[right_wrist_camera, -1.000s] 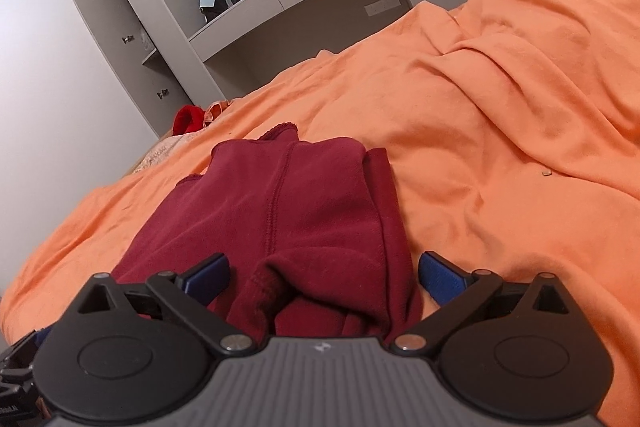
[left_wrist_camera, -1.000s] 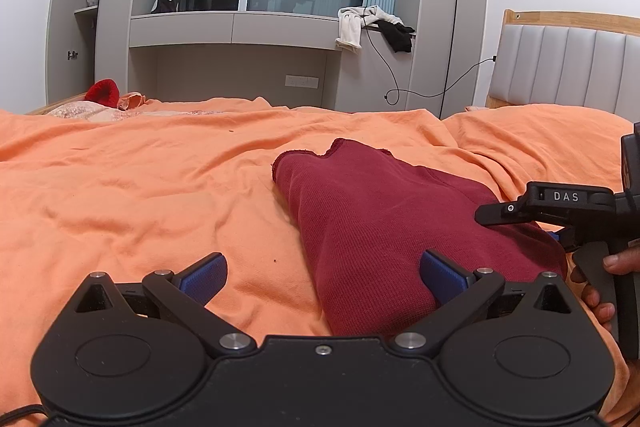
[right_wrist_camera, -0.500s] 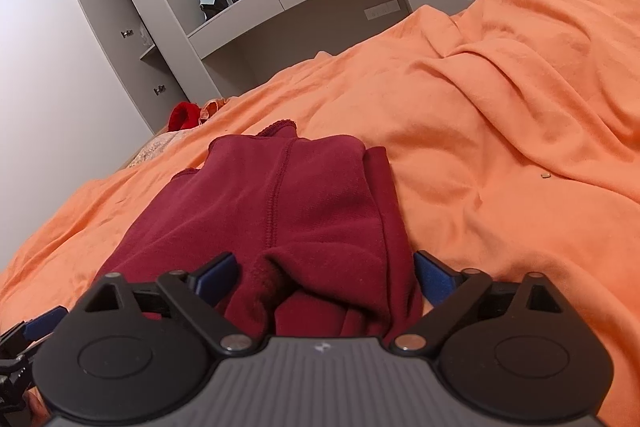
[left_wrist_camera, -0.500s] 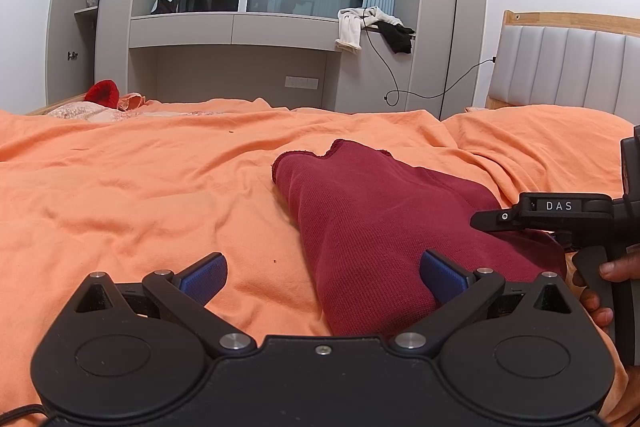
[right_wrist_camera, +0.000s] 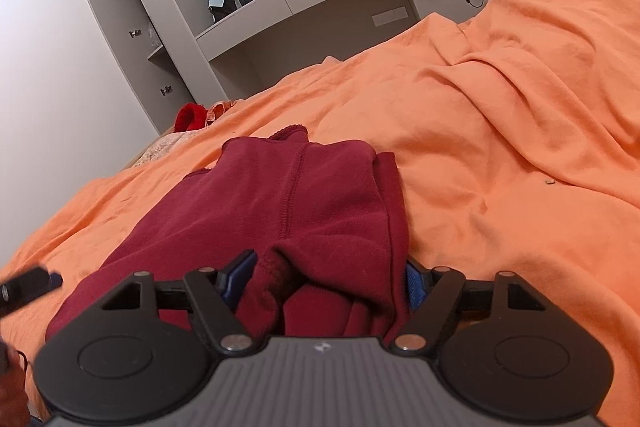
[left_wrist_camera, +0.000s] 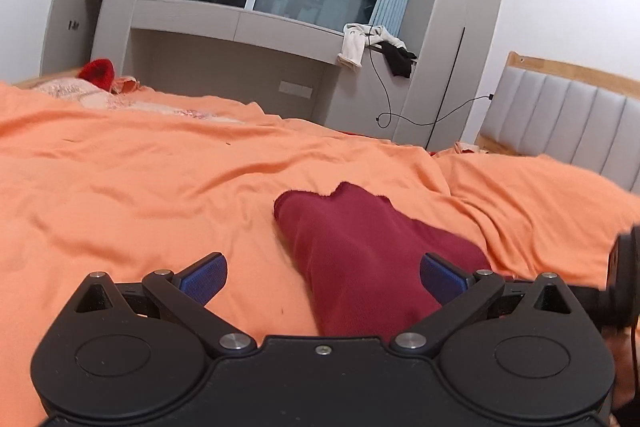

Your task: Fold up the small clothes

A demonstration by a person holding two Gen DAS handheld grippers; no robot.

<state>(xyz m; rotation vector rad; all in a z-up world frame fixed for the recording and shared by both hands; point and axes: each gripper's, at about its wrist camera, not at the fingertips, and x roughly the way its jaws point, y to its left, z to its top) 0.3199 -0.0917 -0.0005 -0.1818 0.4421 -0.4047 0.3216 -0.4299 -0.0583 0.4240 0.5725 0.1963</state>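
A dark red garment (left_wrist_camera: 360, 251) lies folded lengthwise on the orange bedspread (left_wrist_camera: 140, 187). In the right wrist view the dark red garment (right_wrist_camera: 280, 195) runs away from me, its near end bunched into folds. My right gripper (right_wrist_camera: 326, 277) straddles that bunched end and its jaws are closing, with the blue pads (right_wrist_camera: 240, 271) just at the two sides of the cloth. My left gripper (left_wrist_camera: 322, 275) hovers open beside the garment's left edge with nothing gripped. The right gripper (left_wrist_camera: 624, 279) shows at the right edge of the left wrist view.
A red item (left_wrist_camera: 96, 73) and pale cloth lie at the bed's far left corner. Grey cabinets and a window ledge (left_wrist_camera: 240, 19) with draped clothes (left_wrist_camera: 354, 45) and a cable stand behind. A padded headboard (left_wrist_camera: 568, 123) is on the right.
The right gripper's jaws have narrowed from wide apart to the sides of the garment's bunched end. The left gripper has lifted, drawn back a little and rolled, staying open.
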